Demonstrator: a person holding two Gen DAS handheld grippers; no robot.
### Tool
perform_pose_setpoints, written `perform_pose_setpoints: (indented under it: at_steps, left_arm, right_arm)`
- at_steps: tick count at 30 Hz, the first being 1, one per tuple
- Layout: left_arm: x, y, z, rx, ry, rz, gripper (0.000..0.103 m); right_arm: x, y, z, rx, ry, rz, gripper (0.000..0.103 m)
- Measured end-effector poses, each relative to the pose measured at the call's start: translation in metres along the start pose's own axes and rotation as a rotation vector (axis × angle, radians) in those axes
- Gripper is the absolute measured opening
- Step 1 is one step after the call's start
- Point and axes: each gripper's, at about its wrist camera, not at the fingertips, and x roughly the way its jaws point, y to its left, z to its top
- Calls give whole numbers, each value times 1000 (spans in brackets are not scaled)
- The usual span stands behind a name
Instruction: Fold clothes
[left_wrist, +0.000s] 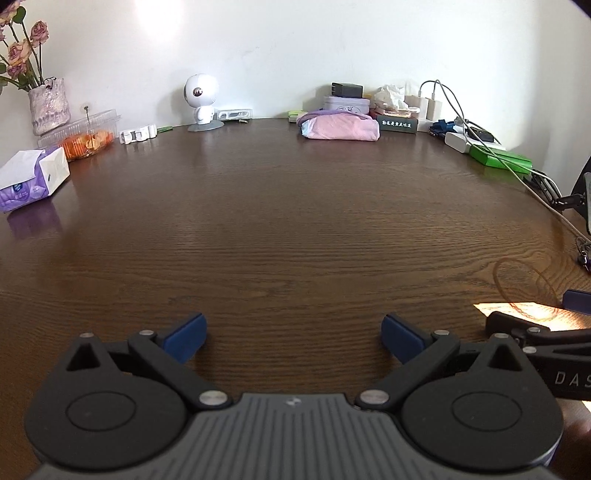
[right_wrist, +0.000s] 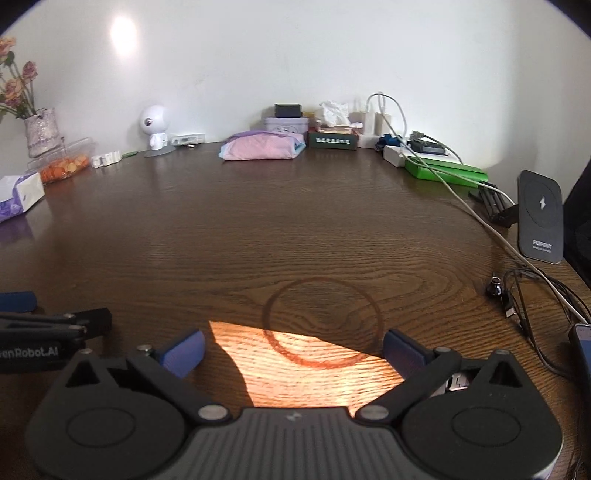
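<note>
Since the pink clothes (left_wrist: 339, 126) already sit folded at the table's (left_wrist: 288, 221) far edge, folding looks finished. Left gripper (left_wrist: 293, 334) and right gripper (right_wrist: 293, 349) hover wide open, holding nothing.

A lived-in home desk is suggested. A dark wood-grain table (right_wrist: 295, 229) is set against a plain white wall. At the upper left, dried roses in a vase (left_wrist: 49, 105) are seen beside a tissue pack (left_wrist: 33, 177). Along the back edge, a small white robot figurine (left_wrist: 201, 101), chargers and cables (right_wrist: 384, 118) are crowded together.
</note>
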Motion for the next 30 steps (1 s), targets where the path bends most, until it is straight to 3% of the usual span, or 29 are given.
perform_pose_setpoints:
  at_steps: [3, 15, 30]
  left_arm:
    - [-5, -6, -6, -8, -19, 28, 102]
    - [-7, 0, -9, -14, -24, -9, 103]
    - [-6, -4, -8, -11, -21, 8, 103]
  right_arm:
    - [2, 0, 2, -2, 6, 4, 103]
    - [1, 1, 2, -5, 3, 8, 103]
    - [0, 2, 1, -3, 3, 7, 103]
